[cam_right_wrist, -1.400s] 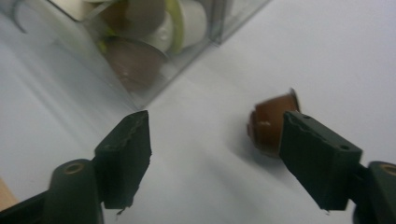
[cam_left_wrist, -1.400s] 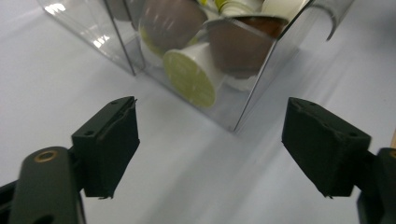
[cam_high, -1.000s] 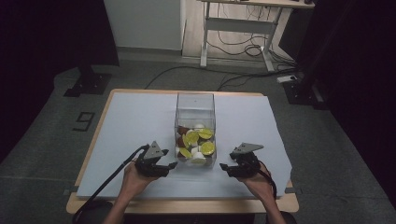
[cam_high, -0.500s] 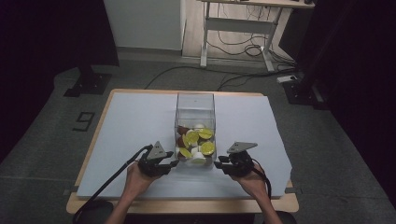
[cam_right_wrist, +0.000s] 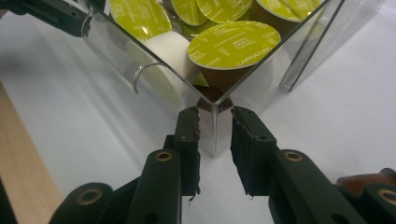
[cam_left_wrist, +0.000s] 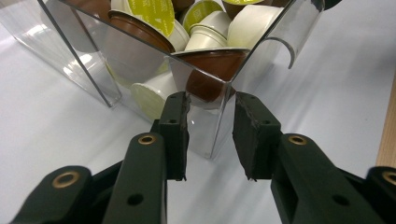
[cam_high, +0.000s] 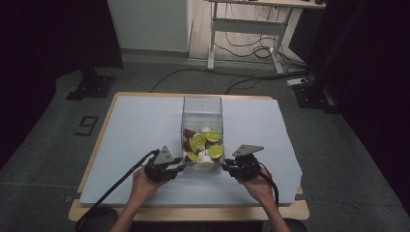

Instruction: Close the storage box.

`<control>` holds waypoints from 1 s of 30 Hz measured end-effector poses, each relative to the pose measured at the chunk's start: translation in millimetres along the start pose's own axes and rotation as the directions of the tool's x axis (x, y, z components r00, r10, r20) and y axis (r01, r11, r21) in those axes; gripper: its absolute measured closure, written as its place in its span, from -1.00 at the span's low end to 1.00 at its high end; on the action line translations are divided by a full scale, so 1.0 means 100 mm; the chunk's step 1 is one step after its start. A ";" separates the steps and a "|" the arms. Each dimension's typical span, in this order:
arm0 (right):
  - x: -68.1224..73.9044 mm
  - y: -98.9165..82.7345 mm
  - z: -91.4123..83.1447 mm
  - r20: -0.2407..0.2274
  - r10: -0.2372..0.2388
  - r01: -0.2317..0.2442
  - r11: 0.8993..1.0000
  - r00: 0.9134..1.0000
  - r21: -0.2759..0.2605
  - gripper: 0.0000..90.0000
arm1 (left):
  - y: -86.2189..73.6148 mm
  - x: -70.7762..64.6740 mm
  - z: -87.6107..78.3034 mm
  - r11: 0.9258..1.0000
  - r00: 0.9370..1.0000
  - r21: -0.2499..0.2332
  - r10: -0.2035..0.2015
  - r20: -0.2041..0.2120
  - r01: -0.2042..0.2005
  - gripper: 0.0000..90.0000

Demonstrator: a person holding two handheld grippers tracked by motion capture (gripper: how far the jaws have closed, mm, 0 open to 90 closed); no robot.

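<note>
High view: clear acrylic box (cam_high: 202, 126) of coffee capsules (cam_high: 205, 145) set mid-table on white sheet (cam_high: 130, 130); left gripper (cam_high: 178, 168) and right gripper (cam_high: 226, 167) placed at its two near corners.

Left gripper view: jaws just narrowed, near box corner seated between pads, contact seen at both.

Right gripper view: jaws just narrowed, other near corner clamped likewise; capsules stacked behind wall.

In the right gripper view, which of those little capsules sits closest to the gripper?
The brown capsule with the green lid reading CAPPUCCINO, wedged in the box corner right above the right gripper. The white capsule lies beside it, farther left.
</note>
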State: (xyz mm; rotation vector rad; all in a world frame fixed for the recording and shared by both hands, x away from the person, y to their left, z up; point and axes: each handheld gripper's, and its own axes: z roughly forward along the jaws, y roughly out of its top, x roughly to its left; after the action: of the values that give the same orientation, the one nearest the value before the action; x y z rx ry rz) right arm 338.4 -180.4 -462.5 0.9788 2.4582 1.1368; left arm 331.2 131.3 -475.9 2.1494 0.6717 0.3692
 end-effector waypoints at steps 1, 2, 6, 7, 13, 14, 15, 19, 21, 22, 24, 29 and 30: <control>0.00 0.01 0.00 0.008 0.002 -0.002 1.000 1.000 0.001 0.52 | 0.00 0.01 0.00 1.000 1.000 -0.003 -0.001 0.000 0.001 0.46; 0.00 0.02 0.01 0.013 0.002 -0.002 1.000 1.000 0.001 0.50 | 0.01 0.01 0.00 1.000 1.000 -0.005 -0.002 -0.002 0.002 0.47; 0.00 0.03 0.01 0.032 0.004 -0.004 1.000 0.999 0.006 0.50 | 0.02 0.03 -0.01 1.000 1.000 -0.008 -0.005 -0.015 0.004 0.48; 0.00 0.03 0.01 0.031 0.002 -0.003 1.000 1.000 0.006 0.50 | 0.03 0.04 -0.01 1.000 1.000 -0.009 -0.006 -0.017 0.006 0.48; 0.02 0.03 -0.05 0.015 0.003 -0.003 1.000 1.000 -0.001 0.58 | 0.04 0.08 0.01 1.000 0.999 -0.018 -0.019 -0.035 0.018 0.50; 0.02 0.03 -0.06 0.009 0.002 -0.002 1.000 1.000 -0.004 0.59 | 0.04 0.08 0.02 1.000 0.999 -0.019 -0.021 -0.038 0.020 0.50; 0.03 0.04 -0.06 0.003 0.004 -0.004 1.000 1.000 -0.004 0.61 | 0.04 0.09 0.02 1.000 0.999 -0.022 -0.023 -0.039 0.022 0.50; 0.04 0.06 -0.06 -0.030 0.007 -0.007 1.000 1.000 -0.008 0.65 | 0.05 0.11 0.04 0.999 0.998 -0.032 -0.034 -0.045 0.032 0.50; 0.05 0.07 -0.03 -0.046 0.005 -0.006 1.000 0.999 -0.009 0.66 | 0.05 0.12 0.04 0.999 0.998 -0.034 -0.035 -0.052 0.033 0.49; 0.06 0.08 -0.02 -0.049 0.000 -0.001 1.000 0.999 -0.008 0.67 | 0.05 0.13 0.05 0.999 0.998 -0.038 -0.037 -0.053 0.035 0.49; 0.07 0.11 0.01 -0.058 -0.002 0.002 1.000 0.998 -0.007 0.69 | 0.05 0.13 0.06 0.998 0.997 -0.044 -0.043 -0.057 0.041 0.49; 0.09 0.17 0.07 -0.076 -0.009 0.008 1.000 0.997 -0.016 0.74 | 0.05 0.15 0.09 0.997 0.997 -0.054 -0.058 -0.058 0.055 0.43; 0.10 0.19 0.09 -0.078 -0.012 0.011 1.000 0.997 -0.018 0.75 | 0.05 0.15 0.09 0.997 0.997 -0.053 -0.058 -0.058 0.055 0.43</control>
State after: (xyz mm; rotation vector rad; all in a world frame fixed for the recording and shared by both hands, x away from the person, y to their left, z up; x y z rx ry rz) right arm 343.7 -159.8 -453.7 0.9309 2.5073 1.2127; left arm 348.9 131.7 -476.8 2.0732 0.7470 0.4175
